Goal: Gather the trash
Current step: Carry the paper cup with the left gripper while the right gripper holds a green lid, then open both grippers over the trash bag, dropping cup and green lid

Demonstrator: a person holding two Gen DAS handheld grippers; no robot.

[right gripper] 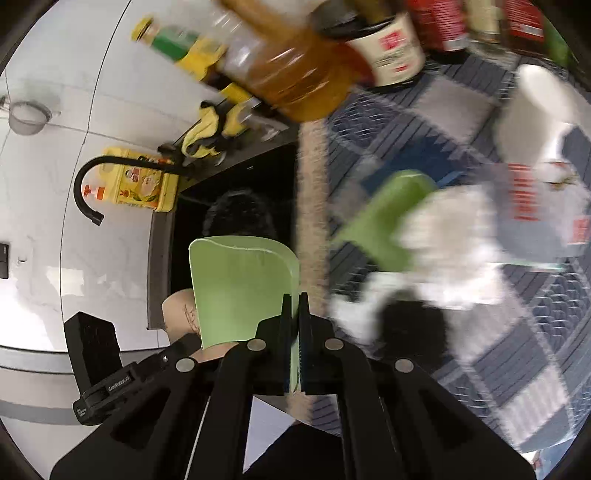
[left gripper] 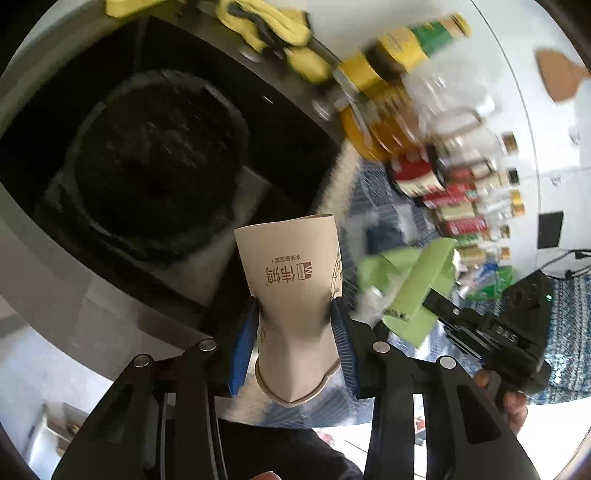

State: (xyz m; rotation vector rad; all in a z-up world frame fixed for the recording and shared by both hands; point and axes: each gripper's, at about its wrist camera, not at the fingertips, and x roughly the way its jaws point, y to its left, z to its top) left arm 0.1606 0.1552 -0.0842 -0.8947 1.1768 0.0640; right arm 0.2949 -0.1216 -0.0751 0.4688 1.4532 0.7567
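Dark sink behind, left tool squeezing paper cup, right tool pinching green card

in the left wrist view, paper cup at centre, pinched between the pads of the left gripper. beyond it, upper left of the frame: sink with a bag-lined bin inside. gloves on the sink's far rim, top centre. bottles crowded at upper right, on a patterned mat. flat carton right of the cup, clamped in the right gripper. in the right wrist view, faucet at left.
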